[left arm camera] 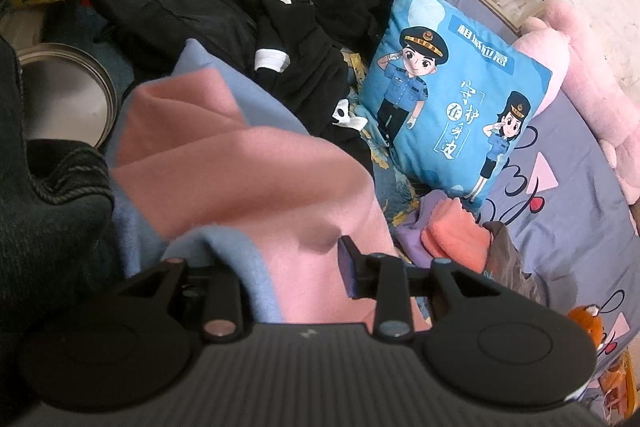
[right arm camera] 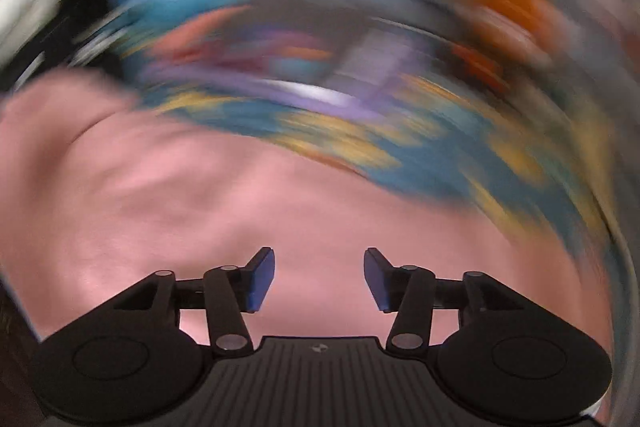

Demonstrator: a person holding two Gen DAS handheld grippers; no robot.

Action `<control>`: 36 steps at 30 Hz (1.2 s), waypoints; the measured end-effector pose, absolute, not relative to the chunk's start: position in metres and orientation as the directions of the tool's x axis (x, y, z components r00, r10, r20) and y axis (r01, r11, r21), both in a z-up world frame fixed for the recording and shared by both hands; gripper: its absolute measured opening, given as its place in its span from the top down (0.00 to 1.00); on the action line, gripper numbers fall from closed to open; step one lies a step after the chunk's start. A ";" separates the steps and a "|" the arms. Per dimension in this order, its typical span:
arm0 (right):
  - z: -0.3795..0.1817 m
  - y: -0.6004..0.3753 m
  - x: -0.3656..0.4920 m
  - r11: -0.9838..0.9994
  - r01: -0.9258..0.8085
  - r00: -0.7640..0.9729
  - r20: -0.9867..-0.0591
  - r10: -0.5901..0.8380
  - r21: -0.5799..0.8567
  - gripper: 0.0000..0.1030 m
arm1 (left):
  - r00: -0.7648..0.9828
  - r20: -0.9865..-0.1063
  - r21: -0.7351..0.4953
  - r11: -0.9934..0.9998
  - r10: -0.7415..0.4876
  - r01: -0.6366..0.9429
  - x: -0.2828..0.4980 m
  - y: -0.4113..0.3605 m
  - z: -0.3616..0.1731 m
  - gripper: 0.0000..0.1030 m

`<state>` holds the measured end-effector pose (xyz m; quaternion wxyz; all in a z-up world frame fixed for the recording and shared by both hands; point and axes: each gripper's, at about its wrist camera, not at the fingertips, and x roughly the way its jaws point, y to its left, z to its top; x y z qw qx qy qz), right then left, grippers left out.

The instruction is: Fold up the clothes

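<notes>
Two hand-held grippers work one soft pink-and-blue fleece garment [left arm camera: 240, 163] heaped on the bed [left arm camera: 568, 227]. Left hand-held gripper [left arm camera: 280, 267] pinches a bunched fold. Right hand-held gripper [right arm camera: 319, 277] hovers spread, empty, over pink cloth. Fabric judged light, limp; grasp edges or corners. Blue cartoon-officer cushion [left arm camera: 452, 99] bears Chinese characters.

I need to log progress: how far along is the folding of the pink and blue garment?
Done: little. In hand: the left gripper pinches the pink and blue garment, still rumpled; the right gripper is open above it. Left: the fold itself, plus the black clothes.
</notes>
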<state>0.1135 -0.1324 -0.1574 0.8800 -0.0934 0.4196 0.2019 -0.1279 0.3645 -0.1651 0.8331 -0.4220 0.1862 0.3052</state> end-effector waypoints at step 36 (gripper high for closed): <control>-0.231 -0.401 0.000 0.485 0.685 0.597 -0.800 0.054 0.544 0.95 | 0.702 -0.589 -0.517 0.481 0.400 -0.708 -0.127 0.352 -0.162 0.64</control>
